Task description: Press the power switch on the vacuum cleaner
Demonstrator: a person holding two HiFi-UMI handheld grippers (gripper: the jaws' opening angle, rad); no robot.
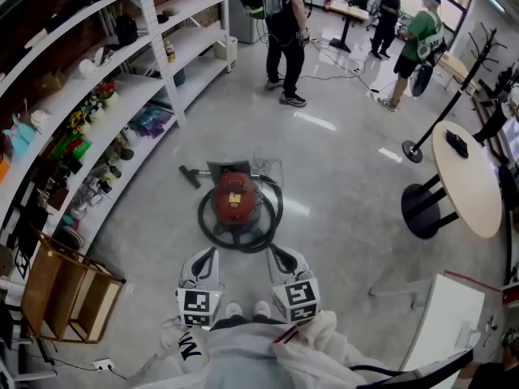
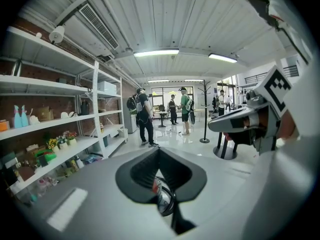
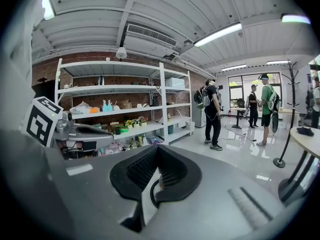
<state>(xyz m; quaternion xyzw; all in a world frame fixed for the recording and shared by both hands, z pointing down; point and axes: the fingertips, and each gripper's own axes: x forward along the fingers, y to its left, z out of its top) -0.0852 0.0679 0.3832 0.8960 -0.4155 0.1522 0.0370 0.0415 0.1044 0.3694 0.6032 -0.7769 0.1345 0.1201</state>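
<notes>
The red vacuum cleaner [image 1: 236, 198] stands on the grey floor, ringed by its black hose [image 1: 208, 225], with its floor nozzle [image 1: 190, 176] lying to the left behind it. Both grippers hover side by side just short of it, nearer to me. My left gripper [image 1: 212, 252] points at the hose's left side and my right gripper [image 1: 274, 250] at its right side. Each has its jaws together with nothing between them. In the left gripper view a sliver of the vacuum cleaner [image 2: 162, 196] shows below the left gripper [image 2: 159, 150]. The right gripper [image 3: 157, 147] hides most of it. No switch is discernible.
White shelving [image 1: 130, 96] with small goods runs along the left. A wooden crate [image 1: 69, 294] stands at lower left. A round table [image 1: 470, 181] and a coat stand [image 1: 442, 116] are to the right, a white panel [image 1: 442, 322] at lower right. People [image 1: 285, 35] stand at the back.
</notes>
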